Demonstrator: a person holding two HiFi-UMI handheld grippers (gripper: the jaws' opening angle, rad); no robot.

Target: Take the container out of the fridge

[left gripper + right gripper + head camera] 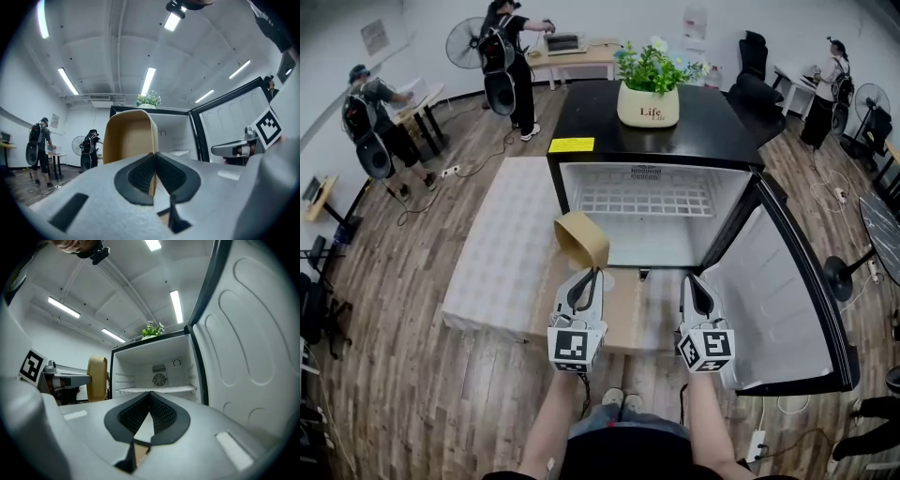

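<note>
Head view: a person stands before a small black fridge [727, 127] whose door [778, 300] hangs wide open to the right, a gripper in each hand. The left gripper [592, 273] is clamped on the thin wall of a tan container [581, 239], which hangs tilted on its side, clear of the fridge and just in front of the lower left corner of the opening. Inside the white compartment a wire shelf [642, 199] sits near the top. A potted plant [648, 94] stands on the fridge's black top, with a yellow sticker [571, 144] at the front left corner.

Seen from the left gripper view, the left gripper [154, 154] has its two dark pads pressed onto the edge of the container [126, 138], whose open mouth faces the camera.

Seen from the right gripper view, the right gripper [150, 393] has its jaws closed tip to tip with nothing between them, pointed at the open fridge [157, 369]; the container [97, 378] shows off to its left. In the head view, the right gripper [694, 278] hovers near the foot of the open door, well apart from the container.

Across the wood floor three people work at desks along the walls.
</note>
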